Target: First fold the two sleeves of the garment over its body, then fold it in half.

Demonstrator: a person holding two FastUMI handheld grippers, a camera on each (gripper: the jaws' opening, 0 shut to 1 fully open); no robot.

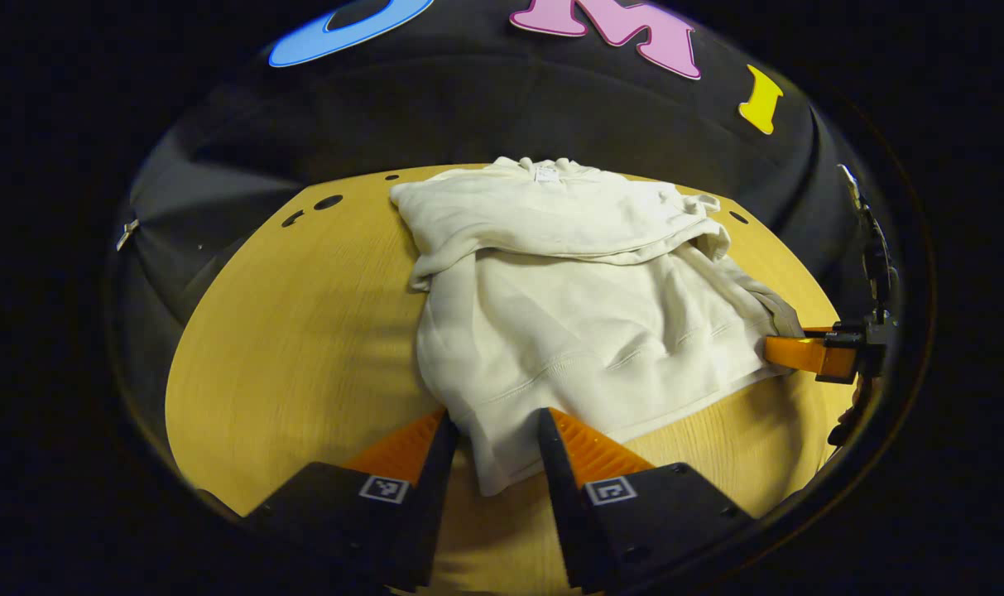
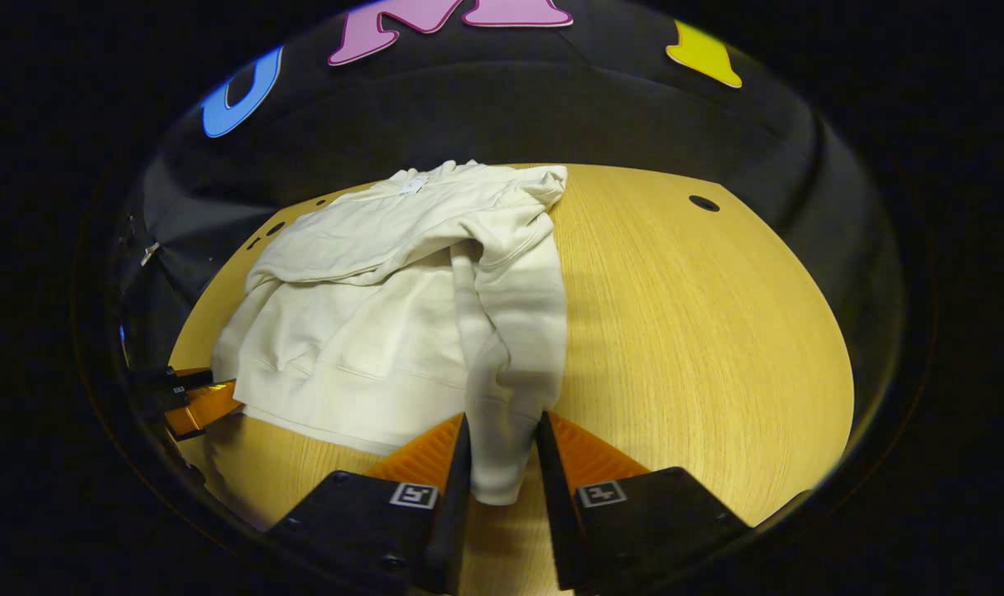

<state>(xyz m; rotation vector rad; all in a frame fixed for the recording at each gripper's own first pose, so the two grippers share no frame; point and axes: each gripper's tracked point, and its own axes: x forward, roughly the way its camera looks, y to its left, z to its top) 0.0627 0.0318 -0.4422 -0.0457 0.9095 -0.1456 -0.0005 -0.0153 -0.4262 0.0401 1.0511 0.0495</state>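
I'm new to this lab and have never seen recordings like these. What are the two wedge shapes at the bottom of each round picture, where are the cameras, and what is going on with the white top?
No robot arm is at work here: a person holds a pair of tongs in each hand, and a wide-angle camera rides on each, looking forward along its two fingers. Those fingers are the wedges you see at the bottom.

In the left gripper view, the left tongs sit at the near hem corner of a cream sweatshirt. Cloth lies between the fingers, though they look apart. The right tongs show at the far right, at the other hem corner.

In the right gripper view, the right tongs close on that hem corner, where a folded-in sleeve ends.

The sweatshirt lies on a wooden table, both sleeves already folded over its body. The fold in half looks next.
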